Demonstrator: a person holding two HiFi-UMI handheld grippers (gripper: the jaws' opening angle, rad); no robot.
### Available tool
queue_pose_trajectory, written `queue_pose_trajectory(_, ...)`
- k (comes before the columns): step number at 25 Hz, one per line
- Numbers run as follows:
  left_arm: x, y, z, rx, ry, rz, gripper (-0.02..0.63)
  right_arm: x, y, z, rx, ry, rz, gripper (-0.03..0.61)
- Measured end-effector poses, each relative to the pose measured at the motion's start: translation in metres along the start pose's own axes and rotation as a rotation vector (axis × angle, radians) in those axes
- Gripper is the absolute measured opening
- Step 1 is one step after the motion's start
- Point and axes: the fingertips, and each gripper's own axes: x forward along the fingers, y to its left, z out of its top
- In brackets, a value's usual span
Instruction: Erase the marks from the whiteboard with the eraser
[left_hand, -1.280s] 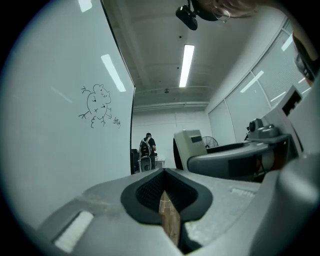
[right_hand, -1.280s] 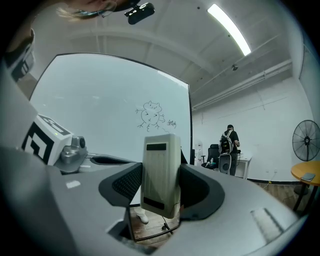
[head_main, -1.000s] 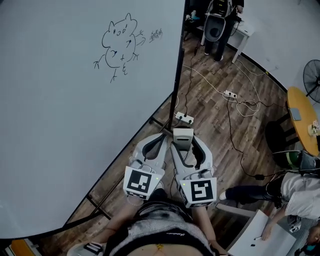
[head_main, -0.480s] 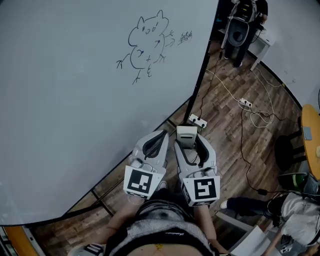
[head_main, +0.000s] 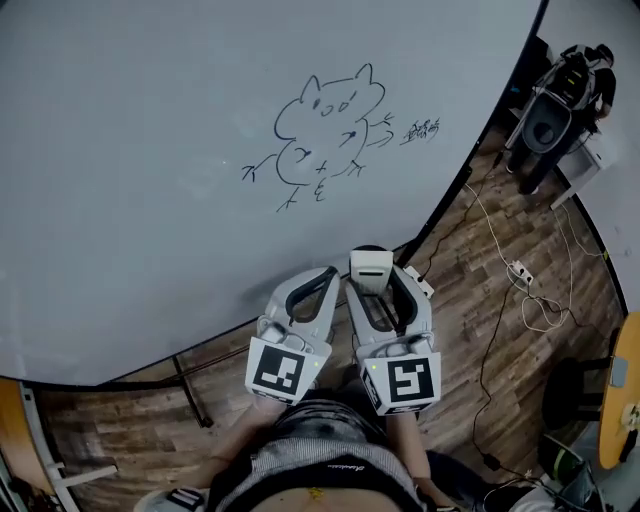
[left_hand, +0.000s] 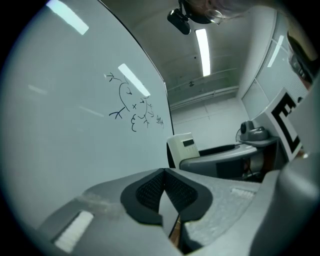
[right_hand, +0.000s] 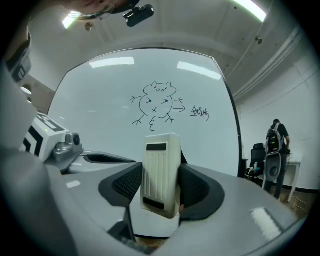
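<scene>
A large whiteboard (head_main: 150, 150) fills the upper left of the head view. On it is a blue marker drawing (head_main: 325, 135) of a round creature, with small scribbled writing (head_main: 422, 129) to its right. My right gripper (head_main: 372, 272) is shut on a white eraser (head_main: 370, 270), held upright well below the drawing and apart from the board. The eraser (right_hand: 161, 172) sits between the black pads in the right gripper view, with the drawing (right_hand: 156, 105) beyond. My left gripper (head_main: 326, 278) is shut with nothing in it, its pads (left_hand: 150, 190) pressed together.
The whiteboard stands on a dark frame (head_main: 190, 385) over a wooden floor (head_main: 500, 300). Cables and a power strip (head_main: 522, 274) lie on the floor at right. A person (head_main: 560, 100) stands at the far right. An orange table edge (head_main: 625, 410) shows at the right border.
The view has swung left toward the board: the drawing now sits nearer the middle and lower, closer to the grippers. Both grippers keep their pose, the eraser still held.
</scene>
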Motion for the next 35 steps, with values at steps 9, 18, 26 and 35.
queue_pose_trajectory(9, 0.021, 0.02, 0.0, -0.01, 0.017, 0.264, 0.0, 0.041, 0.001, 0.036, -0.189, -0.034, 0.3, 0.239)
queue_pose_trajectory(18, 0.001, 0.022, -0.02, -0.023, 0.061, 0.474, 0.0, 0.057, 0.014, 0.072, -0.287, -0.141, 0.463, 0.239)
queue_pose_trajectory(26, -0.019, 0.037, -0.011, -0.093, 0.044, 0.554, 0.0, 0.068, 0.025, 0.086, -0.292, -0.146, 0.456, 0.239)
queue_pose_trajectory(35, -0.024, 0.048, -0.018, -0.034, 0.074, 0.457, 0.0, 0.069, 0.032, 0.09, -0.311, -0.118, 0.389, 0.239)
